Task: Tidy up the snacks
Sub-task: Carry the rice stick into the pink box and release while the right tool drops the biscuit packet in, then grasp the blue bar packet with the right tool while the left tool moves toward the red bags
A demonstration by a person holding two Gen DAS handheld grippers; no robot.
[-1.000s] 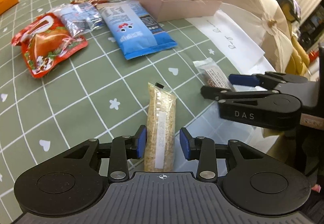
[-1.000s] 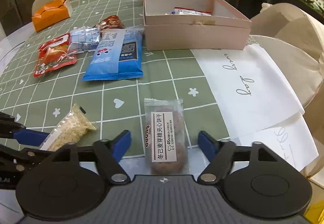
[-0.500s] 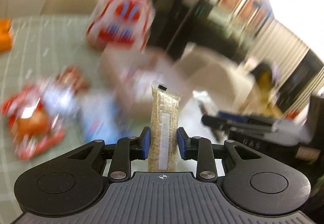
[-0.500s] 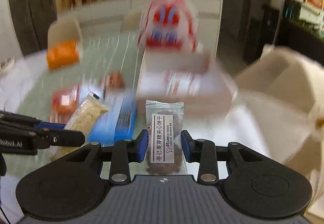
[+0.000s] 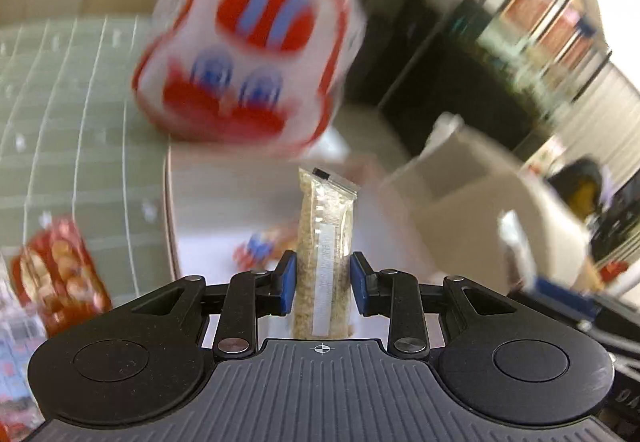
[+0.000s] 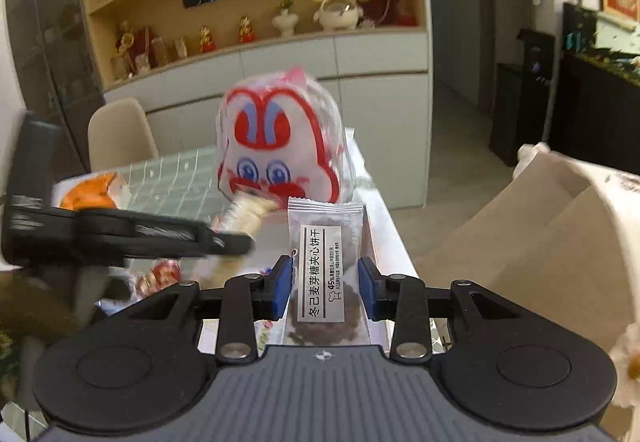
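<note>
My left gripper (image 5: 323,274) is shut on a clear packet of pale grain bar (image 5: 324,226), which stands upright between the blue pads. It hangs over the open pink box (image 5: 170,210), where a small red and blue snack (image 5: 256,254) lies, blurred. My right gripper (image 6: 324,282) is shut on a clear packet of brown cookies (image 6: 324,266) with a white label. In the right wrist view the left gripper (image 6: 236,242) reaches in from the left with the grain bar (image 6: 248,216), just ahead of the cookie packet and over the box's edge (image 6: 374,226).
A white and red rabbit-face bag (image 6: 280,146) stands behind the box. A red snack bag (image 5: 60,274) lies on the green checked tablecloth (image 5: 80,122) at left. An orange pack (image 6: 92,194) is far left, a beige paper bag (image 6: 540,242) at right.
Both grippers closed on their packets, lifted them off the table and carried them forward to the pink box and the rabbit bag.
</note>
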